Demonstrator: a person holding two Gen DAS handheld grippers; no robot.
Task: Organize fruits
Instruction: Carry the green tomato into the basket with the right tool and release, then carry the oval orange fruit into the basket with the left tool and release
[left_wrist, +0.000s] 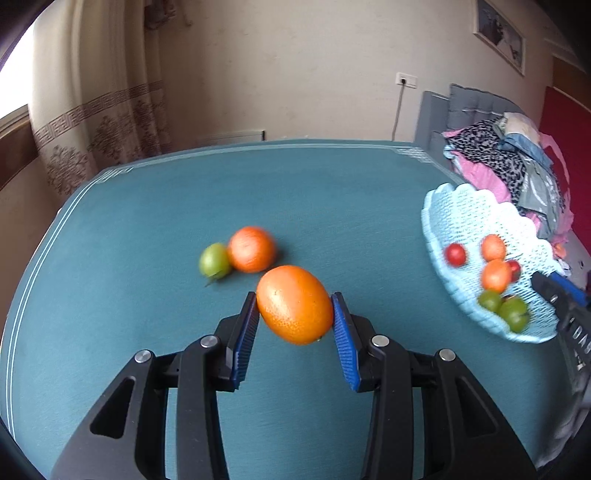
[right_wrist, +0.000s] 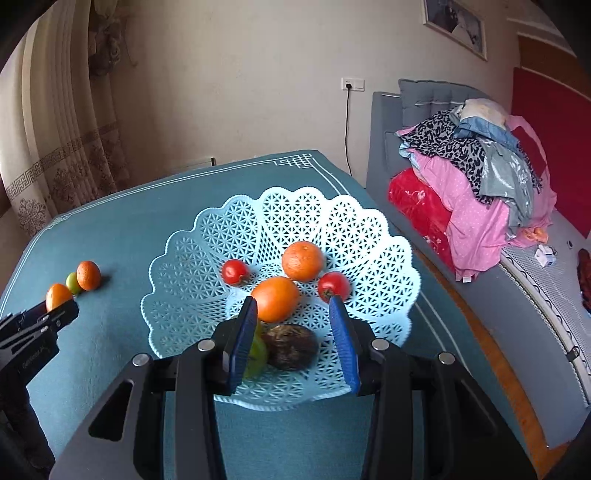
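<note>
Left wrist view: your left gripper (left_wrist: 294, 304) clamps the orange (left_wrist: 294, 304) above the worktop (left_wrist: 147, 221) — keep it firm and level; its glossy, pitted skin could slip.

Right wrist view: your right gripper (right_wrist: 293, 306) hangs wide and empty over the basket (right_wrist: 369, 229) — move it aside.

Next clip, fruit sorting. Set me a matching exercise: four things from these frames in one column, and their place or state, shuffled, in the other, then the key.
Things
1. large orange
2. green fruit
3. dark brown fruit
4. right tongs

Places or states
A. on the teal tablecloth, touching a smaller orange
B. open, over the light blue basket
C. between the fingers of the left tongs
D. lying in the basket, near its front edge

Pairs: 1-C, 2-A, 3-D, 4-B
</note>
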